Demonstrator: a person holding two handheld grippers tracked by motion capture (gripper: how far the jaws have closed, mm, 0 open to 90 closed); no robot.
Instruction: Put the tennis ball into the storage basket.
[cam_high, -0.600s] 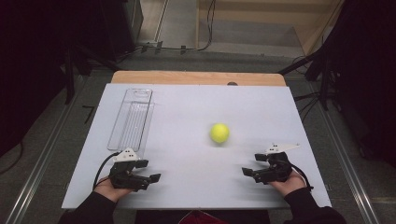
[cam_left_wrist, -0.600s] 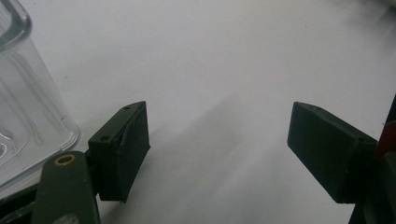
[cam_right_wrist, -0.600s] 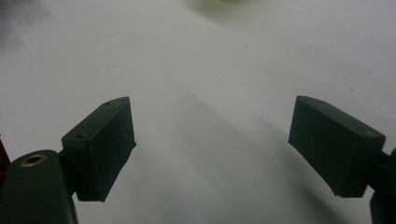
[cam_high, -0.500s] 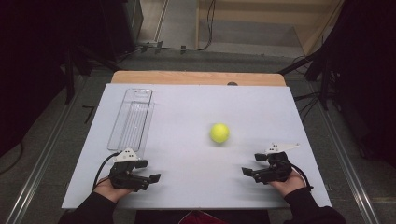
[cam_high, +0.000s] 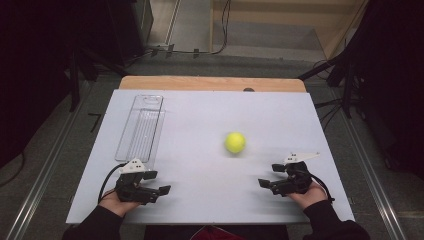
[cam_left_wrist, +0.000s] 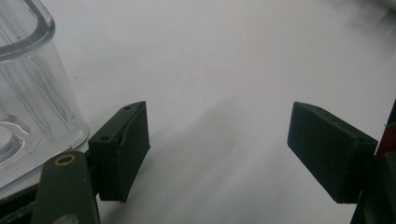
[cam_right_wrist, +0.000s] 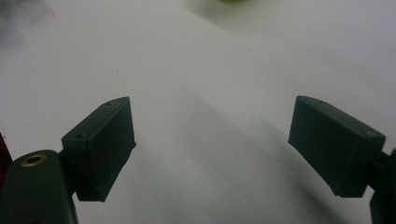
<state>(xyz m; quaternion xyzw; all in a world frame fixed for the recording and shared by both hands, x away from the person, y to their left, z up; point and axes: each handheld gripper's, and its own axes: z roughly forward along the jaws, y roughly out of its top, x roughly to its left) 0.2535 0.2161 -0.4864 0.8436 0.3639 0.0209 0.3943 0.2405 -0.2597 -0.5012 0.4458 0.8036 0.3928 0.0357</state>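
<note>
A white table (cam_high: 200, 130) carries a yellow-green ball (cam_high: 235, 142) and a clear plastic tray (cam_high: 141, 127). The ball lies right of the table's middle, on the bare surface, touching nothing else. The tray lies lengthwise along the left part of the table, its near end just beyond the left gripper.

The left gripper (cam_high: 155, 182) rests low at the near left edge, held by the left hand (cam_high: 116, 202), with its fingers pointing toward the table's middle. In the left gripper view its two black fingers (cam_left_wrist: 122, 149) stand wide apart with only white table between them; the rounded corner of the tray (cam_left_wrist: 28, 93) sits just beside the finger on the left of that view, whether touching it I cannot tell.

The right gripper (cam_high: 267, 176) rests at the near right edge in the right hand (cam_high: 307, 192), its fingers pointing left toward the middle. In the right gripper view its fingers (cam_right_wrist: 100, 144) are likewise spread wide, nothing held between them, and a blurred sliver of the ball (cam_right_wrist: 233, 2) shows at the top edge, well beyond the fingertips.

From the high view, the ball lies farther up the table than both grippers, nearer the right one and well apart from the left one.
</note>
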